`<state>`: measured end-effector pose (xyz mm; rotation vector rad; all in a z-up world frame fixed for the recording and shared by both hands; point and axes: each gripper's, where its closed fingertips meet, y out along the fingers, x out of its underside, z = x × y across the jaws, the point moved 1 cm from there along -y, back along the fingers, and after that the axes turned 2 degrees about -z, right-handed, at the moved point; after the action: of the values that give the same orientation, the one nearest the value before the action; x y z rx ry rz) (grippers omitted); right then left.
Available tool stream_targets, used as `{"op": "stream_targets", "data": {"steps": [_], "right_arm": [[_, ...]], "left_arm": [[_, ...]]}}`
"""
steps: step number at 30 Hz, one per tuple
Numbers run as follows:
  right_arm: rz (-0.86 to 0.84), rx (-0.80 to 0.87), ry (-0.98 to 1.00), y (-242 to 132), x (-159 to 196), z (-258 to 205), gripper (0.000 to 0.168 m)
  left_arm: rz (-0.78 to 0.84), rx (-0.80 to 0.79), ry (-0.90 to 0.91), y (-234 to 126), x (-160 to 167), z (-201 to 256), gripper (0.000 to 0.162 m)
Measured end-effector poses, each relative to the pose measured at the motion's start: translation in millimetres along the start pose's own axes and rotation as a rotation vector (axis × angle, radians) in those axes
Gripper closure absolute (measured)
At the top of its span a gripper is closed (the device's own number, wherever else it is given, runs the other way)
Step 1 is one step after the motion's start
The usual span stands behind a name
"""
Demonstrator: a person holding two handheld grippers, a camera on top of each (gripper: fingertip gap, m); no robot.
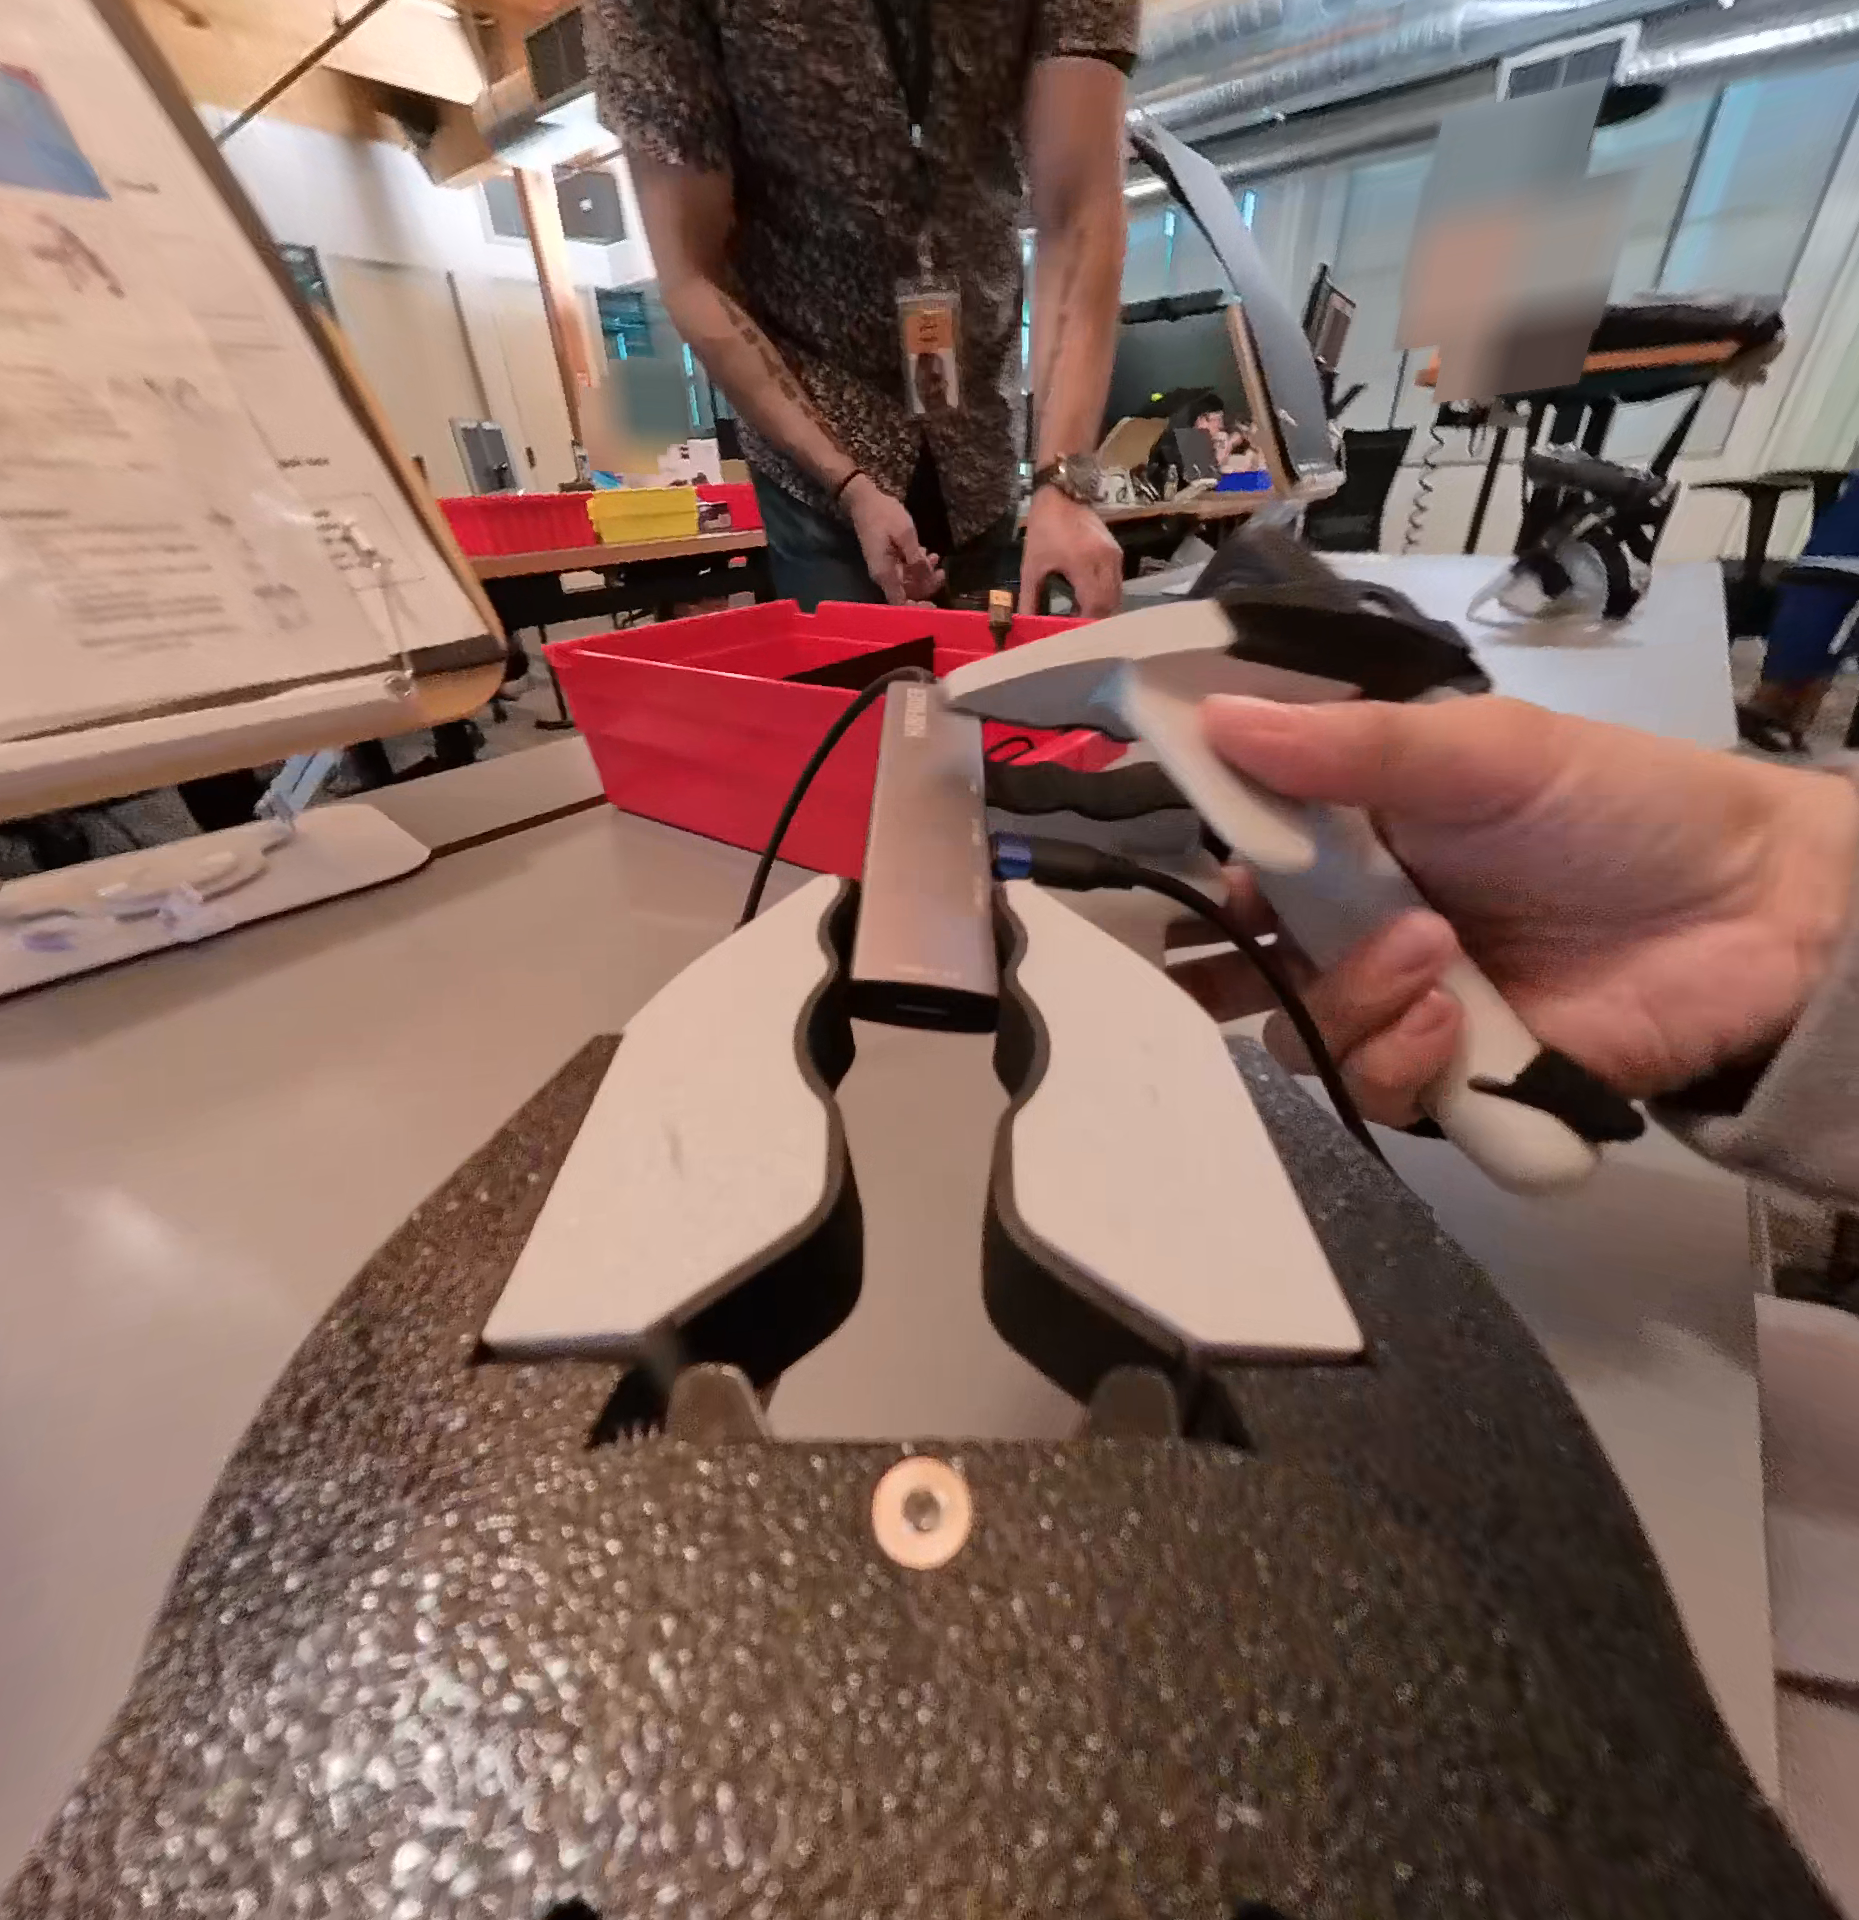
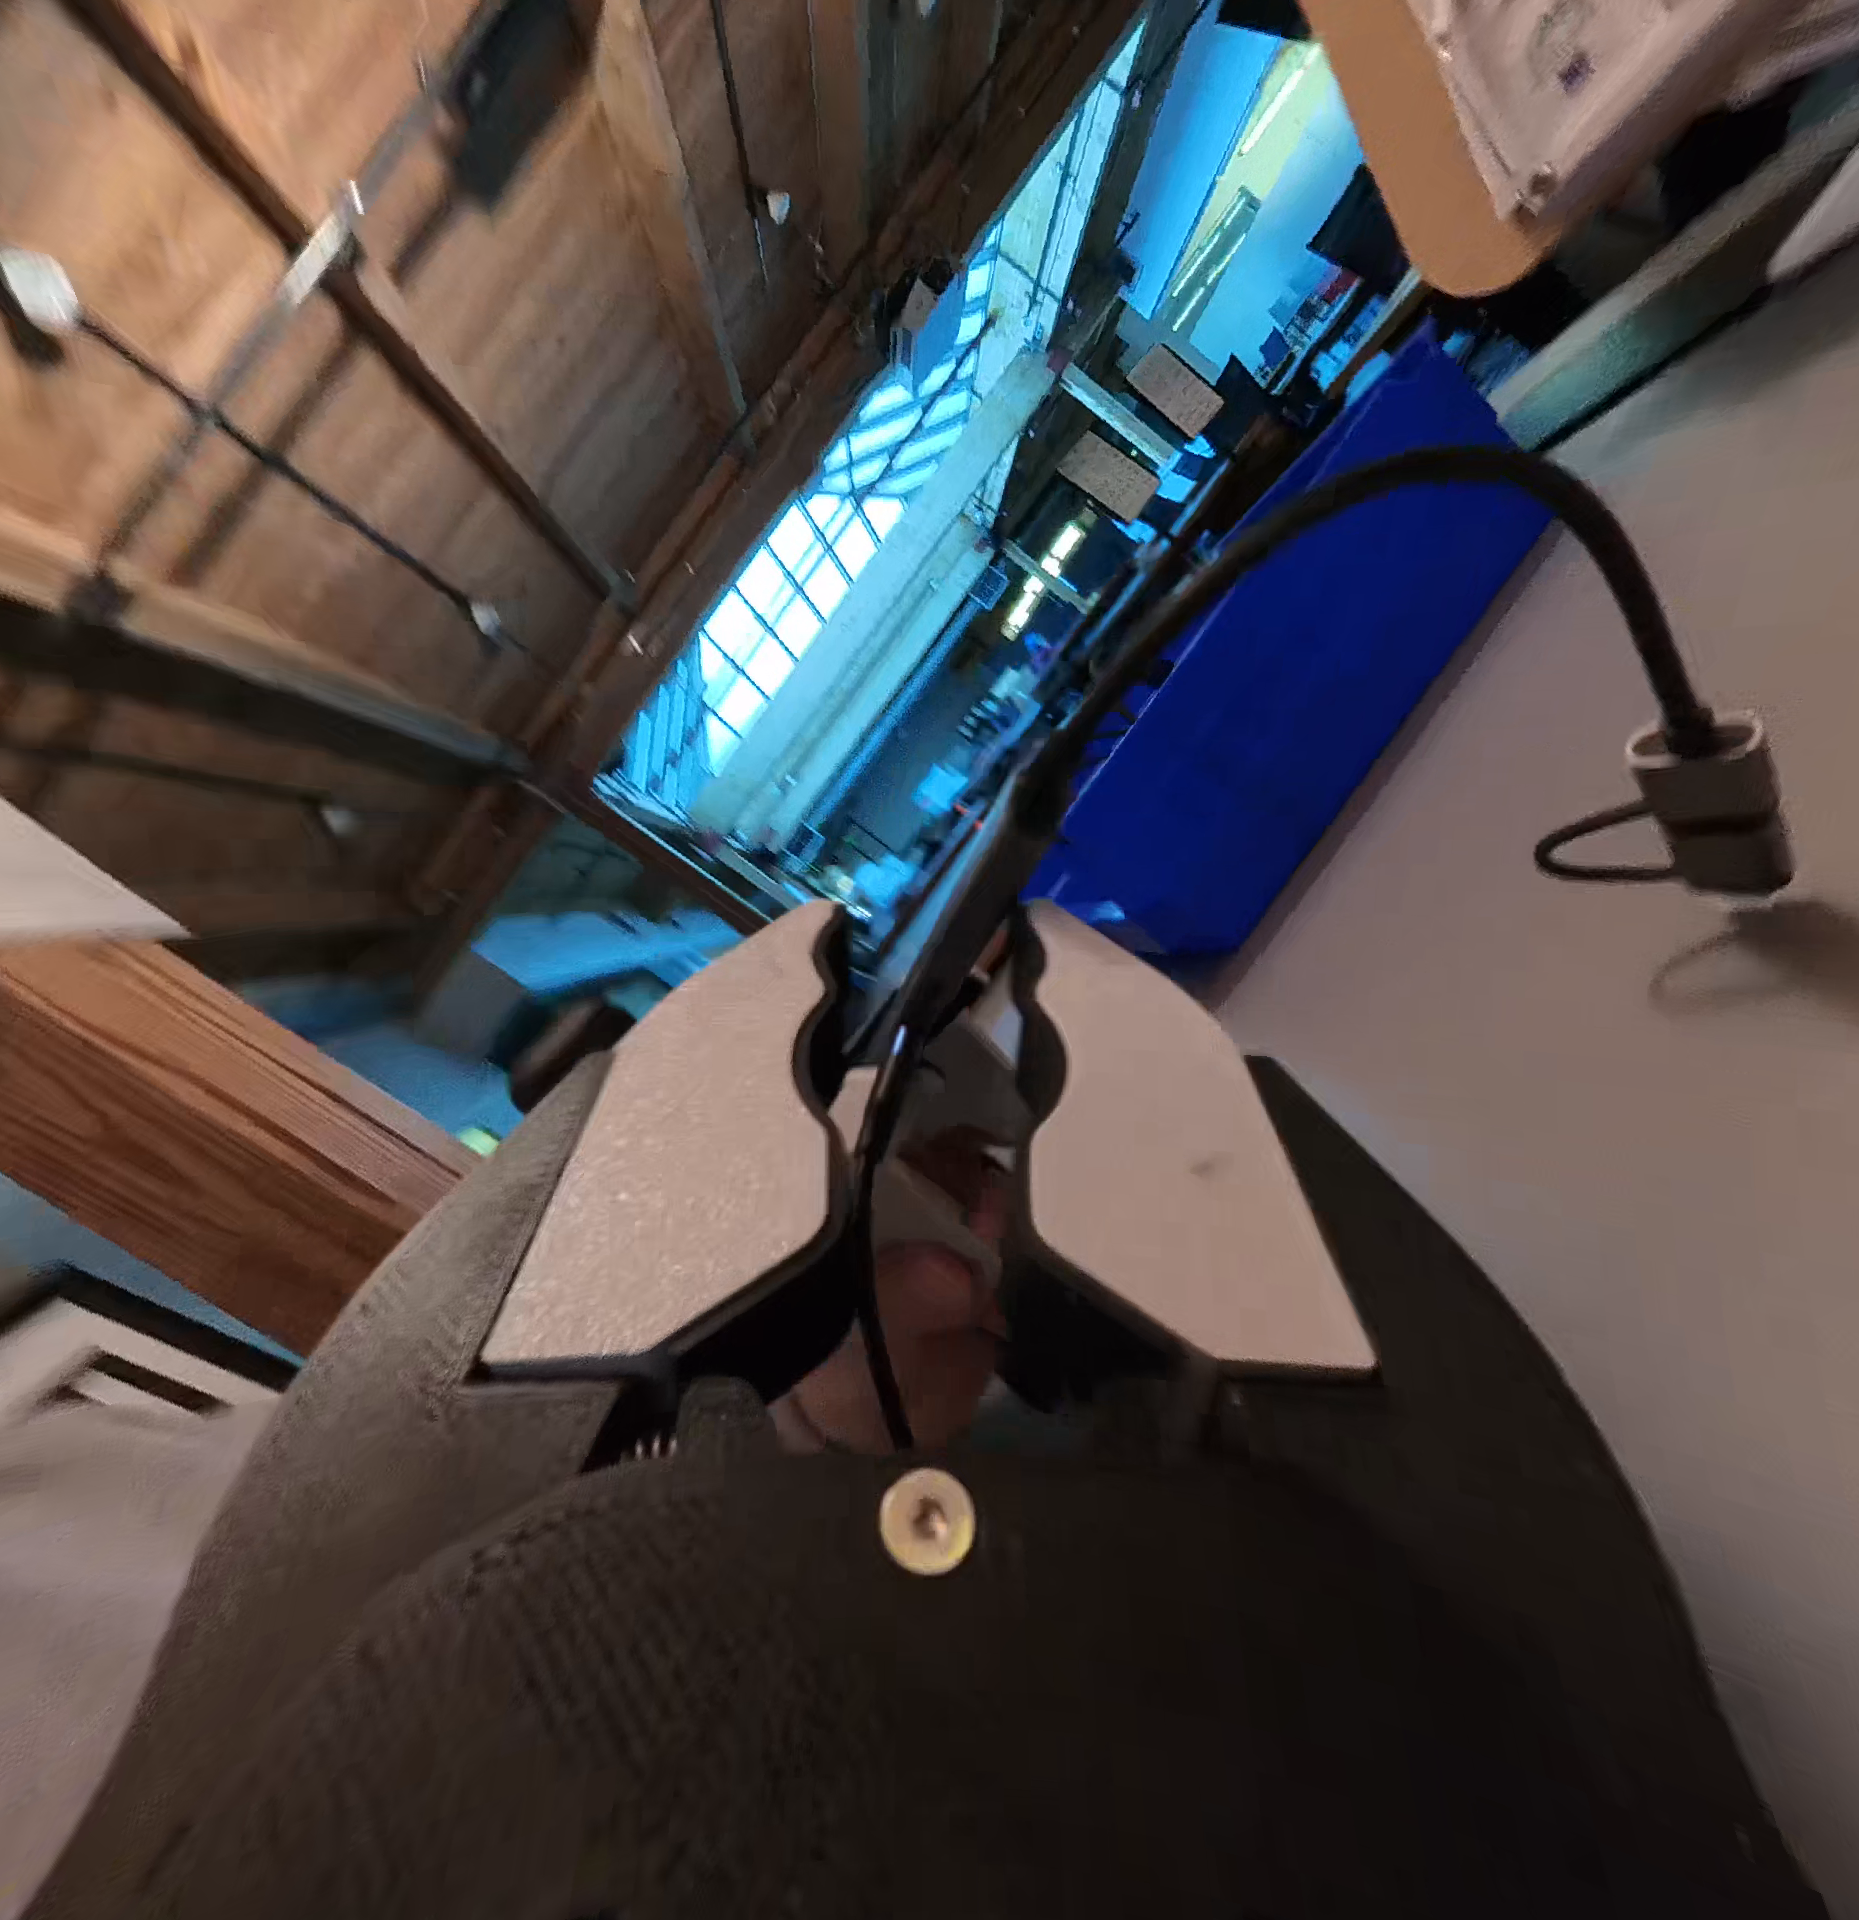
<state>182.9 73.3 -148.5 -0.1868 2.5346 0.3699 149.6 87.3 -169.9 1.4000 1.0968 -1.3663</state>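
Observation:
My left gripper (image 1: 925, 904) is shut on the near end of a slim grey hub (image 1: 925, 810) and holds it level above the grey table (image 1: 281, 1143). A black cable (image 1: 800, 790) leaves the hub's far end. A blue-ringed plug (image 1: 1018, 862) sits in the hub's right side. A hand holds my right gripper (image 1: 966, 691) with its tips at the hub's far end. In the right wrist view my right gripper (image 2: 930, 925) stands narrowly apart around the dark hub and a thin cable. The hub's cable (image 2: 1424, 462) arches to a loose grey plug (image 2: 1714, 810).
A red bin (image 1: 717, 727) stands just beyond the hub, with a person (image 1: 863, 260) behind it, hands at its far rim. A tilted document board (image 1: 177, 416) stands at the left. A blue bin (image 2: 1299, 707) shows in the right wrist view.

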Motion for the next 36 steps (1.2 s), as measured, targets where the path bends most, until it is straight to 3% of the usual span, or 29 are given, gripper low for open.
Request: {"op": "stream_targets", "data": {"steps": [2,5,11,16,23,29,36], "right_arm": [[-0.080,0.057,-0.191,1.7,5.5,-5.1,0.117],[-0.186,0.174,-0.492,1.5,14.8,-10.2,0.108],[-0.187,0.354,-0.960,5.4,18.7,-9.9,0.121],[-0.224,0.382,-1.038,11.3,28.2,-1.7,0.130],[-0.212,0.391,-1.107,17.5,31.8,0.4,0.157],[-0.213,0.431,-1.151,16.5,32.6,4.7,0.158],[-0.290,0.622,-1.305,14.4,37.1,10.5,0.158]], "left_arm": [[-0.002,-0.038,-0.020,-3.7,-2.5,-10.8,0.138],[-0.004,-0.091,-0.028,-9.6,-5.5,-24.9,0.138],[0.018,-0.083,-0.104,-10.6,-2.1,-28.9,0.139],[0.019,-0.083,-0.136,-9.6,1.0,-29.1,0.138],[0.005,-0.100,-0.138,-8.6,2.7,-29.4,0.138],[-0.013,-0.104,-0.138,-6.6,5.6,-26.5,0.138],[-0.069,-0.107,-0.223,-5.9,15.0,-26.5,0.138]]}}
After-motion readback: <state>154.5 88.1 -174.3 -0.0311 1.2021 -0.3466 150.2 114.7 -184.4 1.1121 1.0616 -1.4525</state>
